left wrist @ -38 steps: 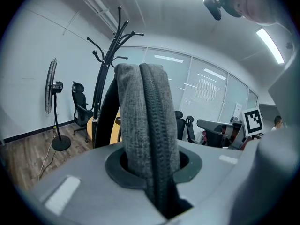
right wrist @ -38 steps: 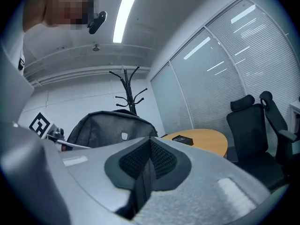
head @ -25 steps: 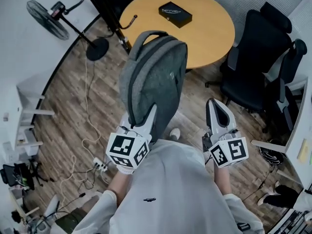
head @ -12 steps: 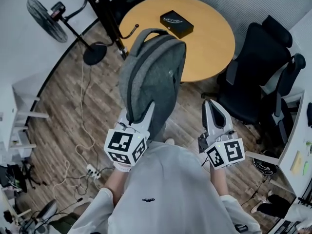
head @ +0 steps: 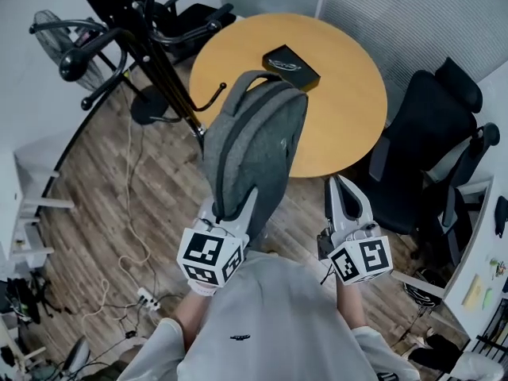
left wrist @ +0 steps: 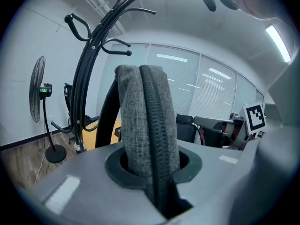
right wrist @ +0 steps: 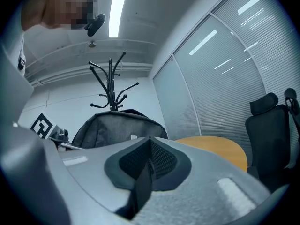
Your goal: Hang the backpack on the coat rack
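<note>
A grey backpack (head: pixel 254 145) hangs upright in the air, its black top handle pointing away toward the table. My left gripper (head: pixel 236 203) is shut on its lower edge; in the left gripper view the grey fabric and zip seam (left wrist: pixel 147 135) stand clamped between the jaws. The black coat rack (head: pixel 147 54) stands to the upper left, its curved hooks beside the backpack's top; it also rises left of the bag in the left gripper view (left wrist: pixel 89 74). My right gripper (head: pixel 346 194) is shut and empty, to the right of the bag, apart from it.
A round wooden table (head: pixel 353 94) with a black box (head: pixel 291 67) stands just beyond the backpack. Black office chairs (head: pixel 432 145) crowd the right. A standing fan (head: pixel 51 26) and loose cables (head: pixel 131 213) are on the wooden floor at left.
Both grippers and the backpack have moved forward toward the coat rack and table. The rack's hooks now loom larger at the upper left, close to the bag's top.
</note>
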The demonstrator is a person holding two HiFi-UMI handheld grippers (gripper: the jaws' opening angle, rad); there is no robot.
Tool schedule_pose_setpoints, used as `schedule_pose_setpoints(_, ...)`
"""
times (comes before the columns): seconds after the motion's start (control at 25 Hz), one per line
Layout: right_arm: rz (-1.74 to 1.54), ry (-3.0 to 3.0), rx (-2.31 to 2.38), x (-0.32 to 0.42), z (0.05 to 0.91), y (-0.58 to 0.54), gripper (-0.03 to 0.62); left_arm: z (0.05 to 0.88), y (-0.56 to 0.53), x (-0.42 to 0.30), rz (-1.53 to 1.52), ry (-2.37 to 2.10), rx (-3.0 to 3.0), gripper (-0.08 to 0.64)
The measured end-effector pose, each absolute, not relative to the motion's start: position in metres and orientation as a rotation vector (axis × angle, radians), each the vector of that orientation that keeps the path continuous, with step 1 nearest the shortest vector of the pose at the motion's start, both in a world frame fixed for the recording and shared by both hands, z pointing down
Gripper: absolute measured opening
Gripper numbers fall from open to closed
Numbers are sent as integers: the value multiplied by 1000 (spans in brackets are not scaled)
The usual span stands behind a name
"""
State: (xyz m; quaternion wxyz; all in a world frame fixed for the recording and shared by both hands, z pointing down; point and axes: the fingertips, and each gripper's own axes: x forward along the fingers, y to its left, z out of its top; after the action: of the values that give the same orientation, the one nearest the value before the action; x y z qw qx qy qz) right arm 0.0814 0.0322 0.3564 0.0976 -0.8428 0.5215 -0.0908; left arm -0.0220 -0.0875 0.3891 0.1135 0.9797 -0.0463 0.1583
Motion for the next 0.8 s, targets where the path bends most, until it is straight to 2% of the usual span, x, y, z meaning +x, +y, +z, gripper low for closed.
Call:
schedule_pose_setpoints(0.4, -220, 1533, -2485, 136, 339, -44, 2, 382, -133, 30, 465, -17, 2855, 107)
schedule_pose_setpoints(0.8, -161, 1490, -2510, 173, 328, -61, 2, 368, -155, 70, 407, 38, 2885, 107)
